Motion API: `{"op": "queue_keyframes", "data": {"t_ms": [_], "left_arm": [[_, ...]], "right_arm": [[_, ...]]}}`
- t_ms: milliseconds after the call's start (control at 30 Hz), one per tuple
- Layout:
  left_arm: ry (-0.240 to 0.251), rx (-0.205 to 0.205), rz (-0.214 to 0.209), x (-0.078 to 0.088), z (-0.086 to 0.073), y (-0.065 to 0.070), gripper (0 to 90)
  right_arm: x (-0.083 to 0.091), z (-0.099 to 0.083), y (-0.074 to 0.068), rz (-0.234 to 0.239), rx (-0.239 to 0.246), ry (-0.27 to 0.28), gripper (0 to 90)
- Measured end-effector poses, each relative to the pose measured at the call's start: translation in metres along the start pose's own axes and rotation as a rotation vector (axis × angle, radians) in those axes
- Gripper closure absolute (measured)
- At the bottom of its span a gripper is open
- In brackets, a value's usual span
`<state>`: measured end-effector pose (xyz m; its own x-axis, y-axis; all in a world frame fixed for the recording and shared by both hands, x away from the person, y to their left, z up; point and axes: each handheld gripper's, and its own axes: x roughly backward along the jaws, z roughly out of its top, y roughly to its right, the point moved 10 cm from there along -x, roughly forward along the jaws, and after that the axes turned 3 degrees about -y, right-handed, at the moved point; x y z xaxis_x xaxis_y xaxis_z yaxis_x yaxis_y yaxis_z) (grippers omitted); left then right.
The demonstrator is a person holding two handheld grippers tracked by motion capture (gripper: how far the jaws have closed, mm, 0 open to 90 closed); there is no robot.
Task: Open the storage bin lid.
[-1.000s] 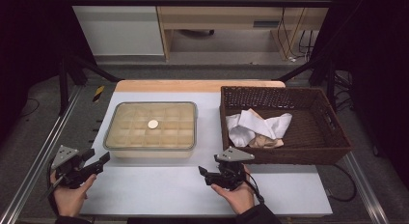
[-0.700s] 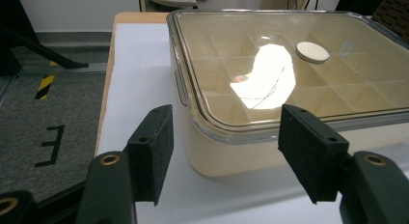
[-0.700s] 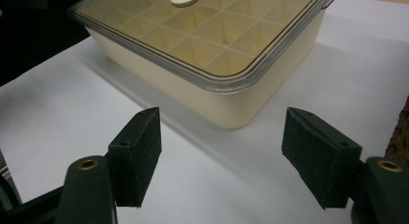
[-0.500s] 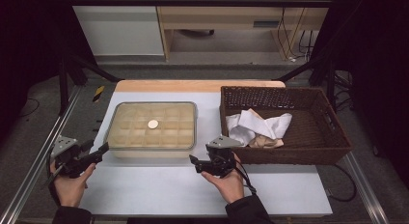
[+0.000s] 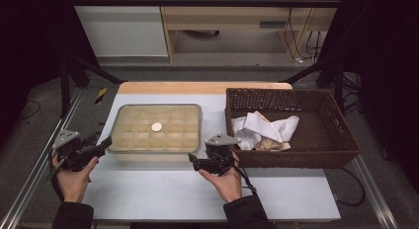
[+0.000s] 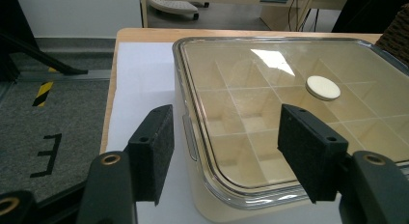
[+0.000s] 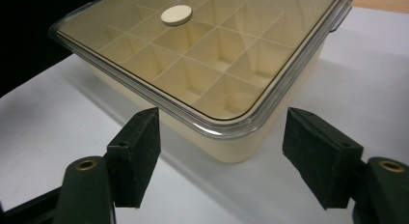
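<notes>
On the white table top [image 5: 163, 189], left of centre: cream compartment box [image 5: 156, 133] lying flat under a clear lid [image 6: 299, 113], with a small round white disc [image 5: 156, 127] resting on the lid above the inner dividers. At the box's near left corner: left gripper [image 5: 101, 144], held in the person's left hand [image 5: 74, 177], jaws standing wide apart and straddling that corner in the left gripper view, pads [image 6: 156, 147] gripping nothing and touching neither box nor lid. At the box's near right corner: right gripper [image 5: 193, 161], held in the right hand [image 5: 225, 182], jaws likewise spread wide and empty, facing the rounded corner of the lid in the right gripper view, one pad [image 7: 137, 149] on each side and clear of it. Just right of the box: brown wicker basket [image 5: 341, 140] holding crumpled white cloth [image 5: 264, 128] and a beige piece [image 5: 272, 146] beside it. Beyond the table's far edge: grey floor [image 5: 148, 73] and pale wooden furniture [image 5: 232, 17].
</notes>
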<state>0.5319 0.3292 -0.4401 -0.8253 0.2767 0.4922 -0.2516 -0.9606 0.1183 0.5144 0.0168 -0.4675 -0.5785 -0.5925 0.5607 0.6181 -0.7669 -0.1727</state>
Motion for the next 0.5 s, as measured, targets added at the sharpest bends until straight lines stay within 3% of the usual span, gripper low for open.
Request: {"op": "queue_keyframes", "data": {"t_ms": [233, 500], "left_arm": [[-0.004, -0.006, 0.018, -0.007, 0.004, -0.005, 37.6], [-0.005, 0.028, 0.020, -0.016, 0.012, -0.015, 37.5]], "right_arm": [[-0.014, 0.009, -0.007, -0.012, -0.003, -0.003, 29.8], [-0.032, 0.027, -0.007, -0.050, -0.008, 0.021, 29.6]]}}
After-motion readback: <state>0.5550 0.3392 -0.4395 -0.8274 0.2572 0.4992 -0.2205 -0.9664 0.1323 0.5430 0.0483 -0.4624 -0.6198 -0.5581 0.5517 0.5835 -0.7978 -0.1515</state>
